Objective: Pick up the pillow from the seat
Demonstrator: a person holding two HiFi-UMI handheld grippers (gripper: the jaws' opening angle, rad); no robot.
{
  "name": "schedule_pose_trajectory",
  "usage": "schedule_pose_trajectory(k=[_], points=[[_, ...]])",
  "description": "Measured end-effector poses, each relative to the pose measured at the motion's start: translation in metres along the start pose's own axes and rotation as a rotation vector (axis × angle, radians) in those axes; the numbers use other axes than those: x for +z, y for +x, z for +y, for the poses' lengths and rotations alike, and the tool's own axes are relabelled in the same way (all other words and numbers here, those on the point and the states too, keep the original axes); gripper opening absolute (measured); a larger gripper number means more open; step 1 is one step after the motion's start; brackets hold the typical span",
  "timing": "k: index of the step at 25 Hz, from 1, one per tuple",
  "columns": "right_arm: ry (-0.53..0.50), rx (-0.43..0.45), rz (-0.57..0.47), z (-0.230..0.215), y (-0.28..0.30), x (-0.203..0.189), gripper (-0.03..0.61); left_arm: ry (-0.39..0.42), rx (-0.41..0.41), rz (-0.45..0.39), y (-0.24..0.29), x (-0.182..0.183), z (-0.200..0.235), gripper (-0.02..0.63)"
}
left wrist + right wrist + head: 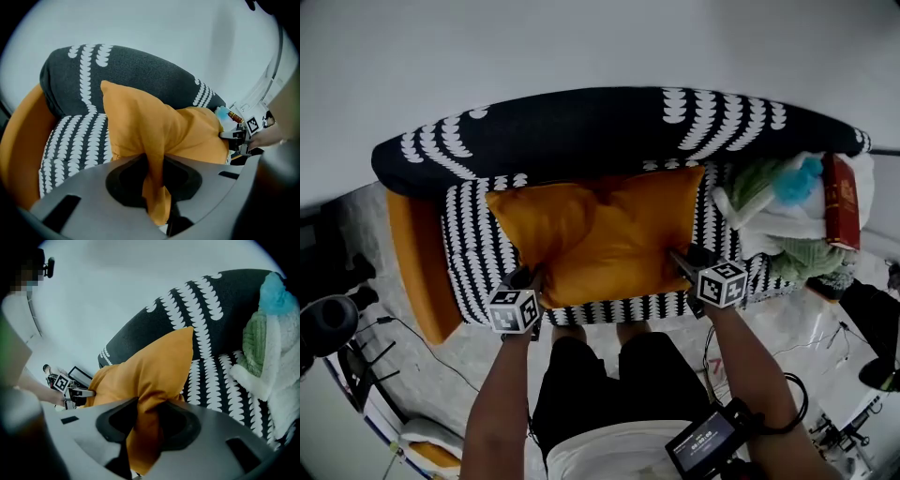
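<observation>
The left tool (530, 278) is clamped on one front corner of the orange pillow (600, 234). The right tool (679, 258) is clamped on the other.

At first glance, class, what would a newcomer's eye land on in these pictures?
The orange pillow over the black-and-white patterned seat stands out first, pinched at its front corners by the left gripper and the right gripper. At the seat's right end lies a heap of soft things with a red book.

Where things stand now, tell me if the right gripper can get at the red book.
Probably not yet: the right gripper is shut on the pillow; the red book itself sits uncovered beside the clothes.
</observation>
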State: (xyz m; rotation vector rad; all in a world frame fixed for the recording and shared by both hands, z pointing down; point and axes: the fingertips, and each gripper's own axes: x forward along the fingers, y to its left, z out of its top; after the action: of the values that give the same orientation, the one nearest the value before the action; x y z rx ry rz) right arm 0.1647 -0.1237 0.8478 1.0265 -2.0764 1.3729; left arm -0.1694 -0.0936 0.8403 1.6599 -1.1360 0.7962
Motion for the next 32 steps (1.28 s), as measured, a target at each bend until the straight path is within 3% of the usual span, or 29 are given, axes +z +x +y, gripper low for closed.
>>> schedule_pose_trajectory(k=[9, 24, 32], points=[[-0.018, 0.014, -0.002, 0.007, -0.036, -0.009, 0.141, -0.026, 0.006, -0.031, -0.031, -0.021, -0.031, 0.057], [-0.064, 0.067, -0.07, 0.052, -0.094, 0.031, 0.142, -0.02, 0.051, -0.108, -0.112, 0.014, -0.06, 0.058], [-0.117, 0.105, -0.049, 0.086, -0.122, 0.036, 0.143, -0.052, 0.085, -0.117, -0.164, -0.004, -0.073, 0.057]])
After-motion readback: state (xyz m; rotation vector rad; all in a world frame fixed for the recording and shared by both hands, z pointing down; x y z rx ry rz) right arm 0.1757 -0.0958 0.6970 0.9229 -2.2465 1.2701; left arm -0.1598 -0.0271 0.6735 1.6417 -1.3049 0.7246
